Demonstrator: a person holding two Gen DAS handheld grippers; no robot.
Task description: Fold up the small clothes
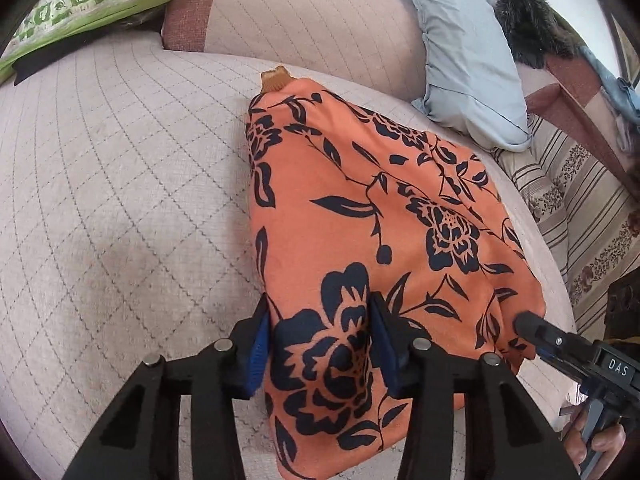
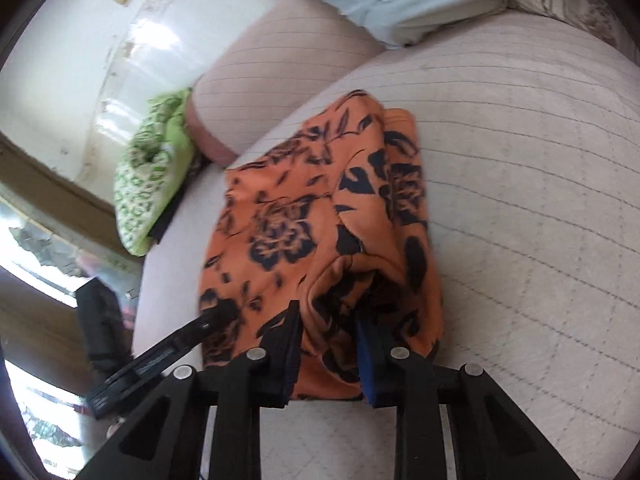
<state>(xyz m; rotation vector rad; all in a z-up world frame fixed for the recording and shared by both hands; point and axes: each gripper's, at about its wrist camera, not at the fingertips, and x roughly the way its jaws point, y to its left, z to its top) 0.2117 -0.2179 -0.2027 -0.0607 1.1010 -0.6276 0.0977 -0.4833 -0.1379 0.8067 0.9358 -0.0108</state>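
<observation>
Both my tools, left tool (image 1: 320,344) and right tool (image 2: 328,344), pinch the near edge of the orange floral garment (image 1: 360,208) lying mid-frame on the quilted sofa cushion (image 1: 120,160); next, I judge, carry that edge over to fold

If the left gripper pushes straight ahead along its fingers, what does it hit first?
The left gripper already has the orange floral garment bunched between its pads, so it would press further into that cloth, then probably the quilted sofa cushion beneath. Depth is hard to judge.

Garment (image 1: 360,208) on sofa seat (image 1: 120,180), pillow (image 1: 468,64) behind
</observation>
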